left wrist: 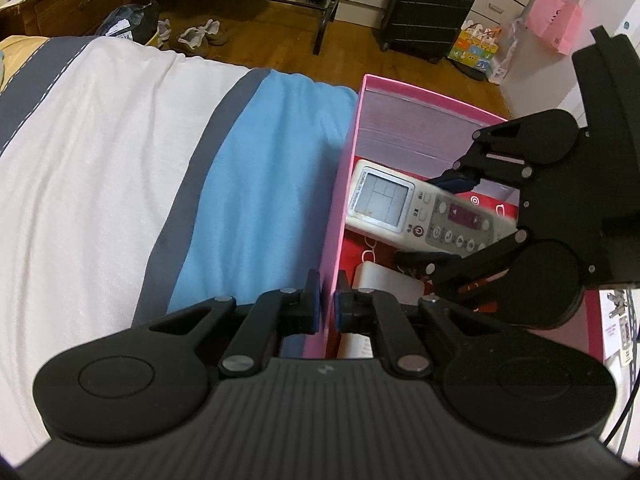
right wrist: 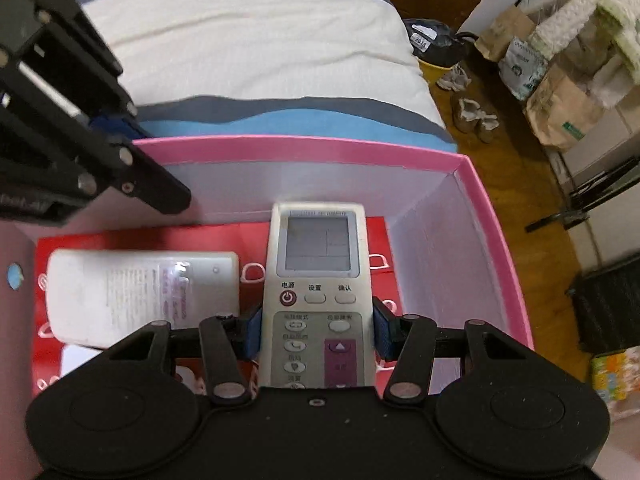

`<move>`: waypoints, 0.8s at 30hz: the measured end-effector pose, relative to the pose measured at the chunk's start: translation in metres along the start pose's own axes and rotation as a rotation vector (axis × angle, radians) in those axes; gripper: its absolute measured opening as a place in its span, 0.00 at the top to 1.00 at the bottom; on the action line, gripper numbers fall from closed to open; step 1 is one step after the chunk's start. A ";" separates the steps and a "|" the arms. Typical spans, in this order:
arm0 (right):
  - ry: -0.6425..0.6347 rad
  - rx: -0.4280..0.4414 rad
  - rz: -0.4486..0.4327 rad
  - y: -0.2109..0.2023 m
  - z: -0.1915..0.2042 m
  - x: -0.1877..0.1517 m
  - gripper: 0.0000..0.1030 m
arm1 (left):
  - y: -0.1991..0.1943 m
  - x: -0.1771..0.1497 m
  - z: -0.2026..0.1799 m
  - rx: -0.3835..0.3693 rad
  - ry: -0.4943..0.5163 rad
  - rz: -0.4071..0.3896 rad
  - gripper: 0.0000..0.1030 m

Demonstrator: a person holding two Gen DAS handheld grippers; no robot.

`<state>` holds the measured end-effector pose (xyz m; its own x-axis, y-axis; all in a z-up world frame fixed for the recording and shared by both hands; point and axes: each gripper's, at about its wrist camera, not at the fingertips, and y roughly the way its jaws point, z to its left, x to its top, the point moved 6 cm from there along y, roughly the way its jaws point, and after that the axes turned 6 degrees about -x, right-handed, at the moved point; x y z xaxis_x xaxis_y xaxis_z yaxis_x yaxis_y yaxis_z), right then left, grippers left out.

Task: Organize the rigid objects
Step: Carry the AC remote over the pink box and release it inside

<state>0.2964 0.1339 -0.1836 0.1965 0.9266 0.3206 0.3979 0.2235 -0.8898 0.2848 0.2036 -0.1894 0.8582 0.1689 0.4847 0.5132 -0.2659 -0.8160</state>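
Note:
A pink box (left wrist: 334, 216) sits on the bed's edge; it also shows in the right wrist view (right wrist: 304, 145). My left gripper (left wrist: 327, 306) is shut on the box's near wall, one pad on each side. My right gripper (right wrist: 318, 332) is shut on a cream remote control (right wrist: 316, 264) with a screen and holds it inside the box, over the red lining (right wrist: 120, 236). The remote (left wrist: 404, 204) also shows in the left wrist view, with the right gripper (left wrist: 448, 220) around it. A white remote (right wrist: 140, 292) lies face down in the box to the left.
The bed (left wrist: 120, 160) has a white, grey and blue cover. Beyond it is wooden floor (left wrist: 352, 48) with shoes (left wrist: 200, 34), paper bags (right wrist: 560, 108), a black suitcase (left wrist: 428, 8) and a metal rack (left wrist: 320, 4).

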 end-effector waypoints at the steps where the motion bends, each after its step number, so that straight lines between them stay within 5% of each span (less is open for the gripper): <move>1: -0.001 0.001 -0.008 0.000 0.000 0.001 0.44 | 0.000 0.000 0.000 -0.002 -0.001 0.000 0.94; 7: -0.028 -0.078 -0.050 -0.014 0.002 -0.003 0.44 | 0.000 -0.002 -0.003 0.018 0.017 -0.002 0.94; 18: 0.321 -0.049 -0.189 -0.104 -0.001 -0.033 0.44 | 0.000 0.000 -0.001 0.030 0.014 0.005 0.94; 24: 0.522 -0.003 -0.187 -0.145 0.008 -0.060 0.44 | 0.000 -0.001 -0.002 0.040 0.025 0.005 0.94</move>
<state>0.2195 0.0483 -0.0762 0.5399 0.5985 0.5919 0.4708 0.3682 -0.8018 0.2838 0.2013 -0.1890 0.8609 0.1442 0.4879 0.5087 -0.2283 -0.8301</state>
